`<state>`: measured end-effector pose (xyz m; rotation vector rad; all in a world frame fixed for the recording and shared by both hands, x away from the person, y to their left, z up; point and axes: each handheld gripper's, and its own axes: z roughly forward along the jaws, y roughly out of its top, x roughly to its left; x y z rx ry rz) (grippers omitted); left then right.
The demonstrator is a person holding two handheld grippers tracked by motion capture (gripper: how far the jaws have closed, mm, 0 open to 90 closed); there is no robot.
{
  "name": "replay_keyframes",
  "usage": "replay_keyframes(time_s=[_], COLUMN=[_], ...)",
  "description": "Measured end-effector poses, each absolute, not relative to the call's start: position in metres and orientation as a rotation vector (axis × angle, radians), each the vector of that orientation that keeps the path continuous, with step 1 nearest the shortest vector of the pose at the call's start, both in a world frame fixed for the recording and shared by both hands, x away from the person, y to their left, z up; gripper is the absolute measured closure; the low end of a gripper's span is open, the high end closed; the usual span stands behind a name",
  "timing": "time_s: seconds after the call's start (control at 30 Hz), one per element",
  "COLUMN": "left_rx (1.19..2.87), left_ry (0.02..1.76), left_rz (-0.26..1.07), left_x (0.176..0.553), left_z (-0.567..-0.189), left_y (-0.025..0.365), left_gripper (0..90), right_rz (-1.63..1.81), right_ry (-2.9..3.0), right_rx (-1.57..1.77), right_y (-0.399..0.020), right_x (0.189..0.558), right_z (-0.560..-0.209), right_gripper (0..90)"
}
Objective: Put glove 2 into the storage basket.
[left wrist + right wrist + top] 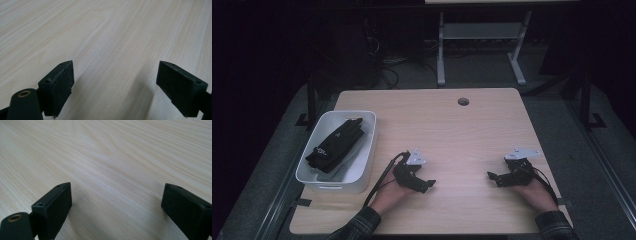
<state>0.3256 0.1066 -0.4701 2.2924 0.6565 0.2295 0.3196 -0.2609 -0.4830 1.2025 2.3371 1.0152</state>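
My left gripper (428,185) rests low on the wooden table (447,130) near its front edge, a little right of the white bin (367,150). Its jaws stand wide apart over bare wood, and the left gripper (115,87) holds nothing. My right gripper (493,178) lies near the front right of the table, pointing left toward the other one. In the right gripper view the right gripper (116,210) is open too, with only wood grain between the fingers. A black glove-like bundle (335,144) lies inside the bin.
A round cable hole (463,101) sits near the table's far edge. Beyond the table stands a grey desk frame (482,45) on the dark floor, with cables beside it. The bin takes up the table's left edge.
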Motion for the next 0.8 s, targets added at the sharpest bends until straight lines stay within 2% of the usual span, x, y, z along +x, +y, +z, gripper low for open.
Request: replay_keyframes(time_s=[0.8], left_rx=[2.273], left_ry=[0.618], left_rz=[0.256], left_x=[0.3240], left_z=[-0.4786], left_y=[0.1065], left_gripper=[12.3], right_rz=[1.017], right_ry=[2.337], right_rx=[1.206], right_y=[-0.2606], right_x=[0.3194], right_z=[-0.4829], right_gripper=[9.2])
